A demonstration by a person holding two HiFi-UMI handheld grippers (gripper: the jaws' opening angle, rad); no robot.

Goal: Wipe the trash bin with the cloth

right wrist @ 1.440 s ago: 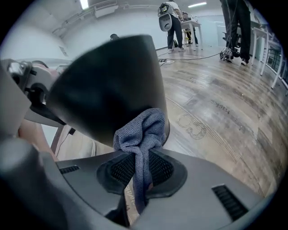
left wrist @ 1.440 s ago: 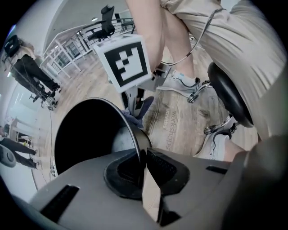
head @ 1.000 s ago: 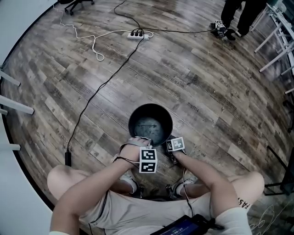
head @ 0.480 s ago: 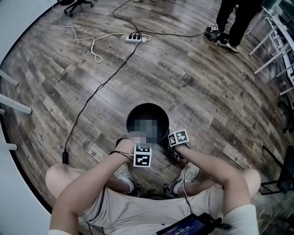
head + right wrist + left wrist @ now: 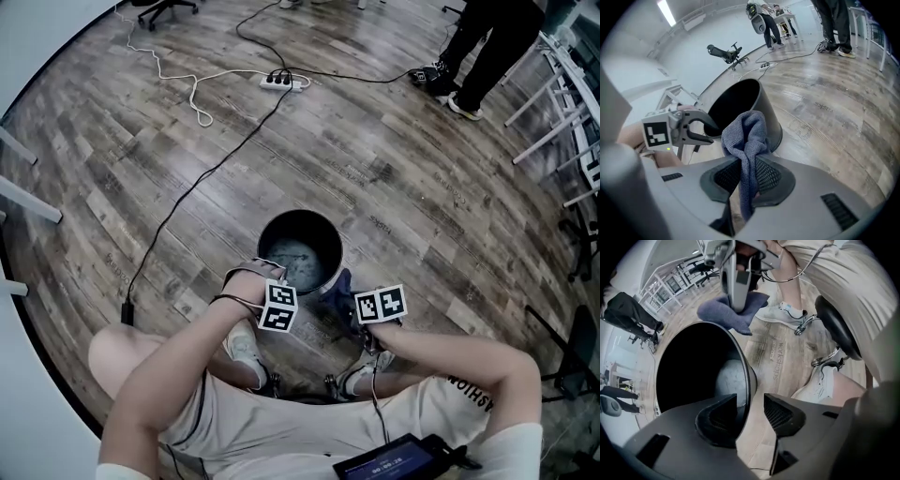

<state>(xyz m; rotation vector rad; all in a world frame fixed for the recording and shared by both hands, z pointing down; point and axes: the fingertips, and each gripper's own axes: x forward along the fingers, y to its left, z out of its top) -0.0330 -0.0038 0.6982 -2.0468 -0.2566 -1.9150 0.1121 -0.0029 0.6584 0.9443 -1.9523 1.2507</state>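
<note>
A black round trash bin (image 5: 300,246) stands upright on the wood floor in front of the seated person. My left gripper (image 5: 750,405) points straight down at the near rim. Its jaws have just been opening and now straddle the bin's rim (image 5: 749,380) with a gap on each side. My right gripper (image 5: 745,174) is shut on a blue-grey cloth (image 5: 747,136), which hangs bunched between the pads. It is lifted clear to the right of the bin (image 5: 740,105). In the head view the cloth (image 5: 336,286) shows beside the bin's near right wall.
A power strip (image 5: 281,82) with a black cable and a white cable lies far across the floor. A person's legs (image 5: 478,47) stand at the far right by white table legs (image 5: 553,112). The seated person's shoes (image 5: 246,352) and a stool base sit just behind the bin.
The right gripper has risen with the cloth and come away from the bin's side. The left hand has shifted a little left along the rim.
</note>
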